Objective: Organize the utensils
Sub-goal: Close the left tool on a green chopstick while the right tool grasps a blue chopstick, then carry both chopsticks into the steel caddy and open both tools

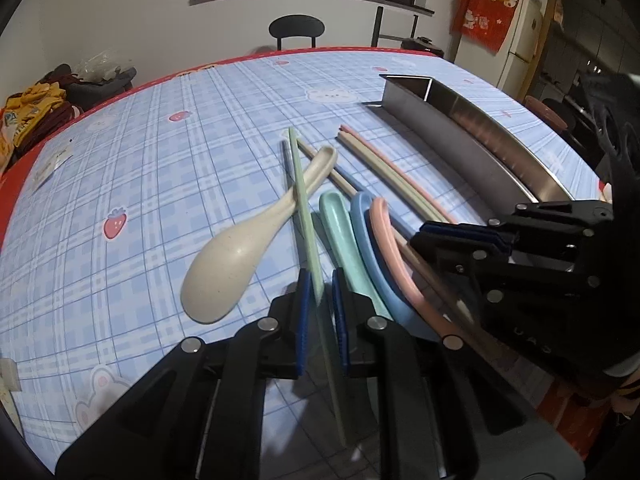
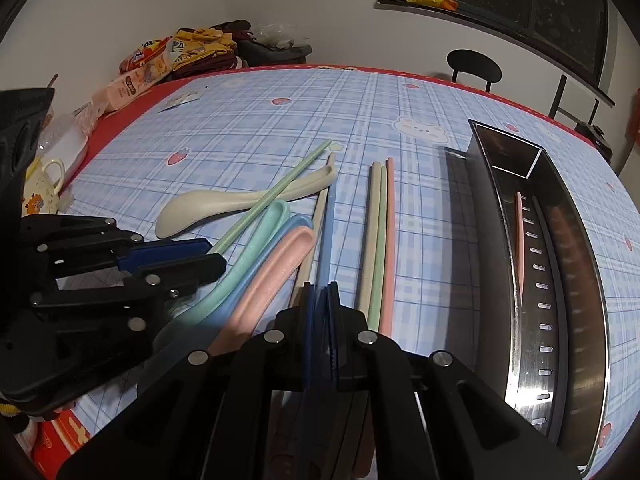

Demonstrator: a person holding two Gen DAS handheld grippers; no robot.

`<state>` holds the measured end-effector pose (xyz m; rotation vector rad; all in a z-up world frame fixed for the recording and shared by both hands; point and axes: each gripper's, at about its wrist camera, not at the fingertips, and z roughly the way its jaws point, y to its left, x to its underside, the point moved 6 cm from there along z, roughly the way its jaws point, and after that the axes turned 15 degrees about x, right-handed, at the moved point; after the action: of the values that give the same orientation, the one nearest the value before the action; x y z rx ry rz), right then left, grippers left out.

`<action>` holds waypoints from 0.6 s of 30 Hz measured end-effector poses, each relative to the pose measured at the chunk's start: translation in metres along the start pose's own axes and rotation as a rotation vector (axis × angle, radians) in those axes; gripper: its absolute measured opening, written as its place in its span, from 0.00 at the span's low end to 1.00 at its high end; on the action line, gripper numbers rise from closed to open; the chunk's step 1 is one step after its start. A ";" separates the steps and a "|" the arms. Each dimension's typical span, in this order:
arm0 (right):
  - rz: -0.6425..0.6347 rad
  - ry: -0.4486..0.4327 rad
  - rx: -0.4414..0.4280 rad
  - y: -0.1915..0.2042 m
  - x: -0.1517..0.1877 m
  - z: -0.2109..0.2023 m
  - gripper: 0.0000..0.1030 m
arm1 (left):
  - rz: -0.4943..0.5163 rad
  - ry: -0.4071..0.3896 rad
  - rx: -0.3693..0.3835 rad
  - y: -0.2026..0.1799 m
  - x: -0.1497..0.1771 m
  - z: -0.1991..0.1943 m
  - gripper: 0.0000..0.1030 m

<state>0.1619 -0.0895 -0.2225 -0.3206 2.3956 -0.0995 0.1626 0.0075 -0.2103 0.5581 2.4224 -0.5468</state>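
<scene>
My left gripper (image 1: 320,276) is shut on a pale green chopstick (image 1: 302,200), which runs at a slant between the blue pads and rests across a cream spoon (image 1: 236,256). In the right wrist view, my right gripper (image 2: 322,286) is shut on a blue chopstick (image 2: 327,224), with a beige one (image 2: 308,256) beside it. Mint (image 1: 340,232), blue (image 1: 366,236) and pink (image 1: 386,240) spoons lie side by side between the two grippers. Three more chopsticks (image 2: 378,240) lie parallel near a long steel holder (image 2: 568,280) with a pink chopstick (image 2: 519,232) inside.
The table wears a blue plaid cloth (image 1: 160,184) with a red border. Snack packets and clothes (image 2: 192,52) are piled at its far corner, and a mug (image 2: 44,184) stands at the left edge. A black chair (image 1: 296,30) stands on the far side.
</scene>
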 end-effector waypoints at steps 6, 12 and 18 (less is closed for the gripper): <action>0.014 0.004 -0.015 -0.001 0.000 0.000 0.07 | 0.031 0.009 -0.068 -0.003 0.000 0.003 0.15; 0.021 0.003 -0.023 0.000 0.001 -0.001 0.07 | 0.036 0.004 -0.104 -0.002 -0.001 0.003 0.10; 0.050 -0.028 -0.015 -0.005 0.002 -0.007 0.06 | 0.007 -0.062 -0.090 0.003 -0.002 -0.011 0.10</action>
<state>0.1569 -0.0945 -0.2176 -0.2672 2.3763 -0.0535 0.1612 0.0146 -0.2017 0.5043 2.3721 -0.4438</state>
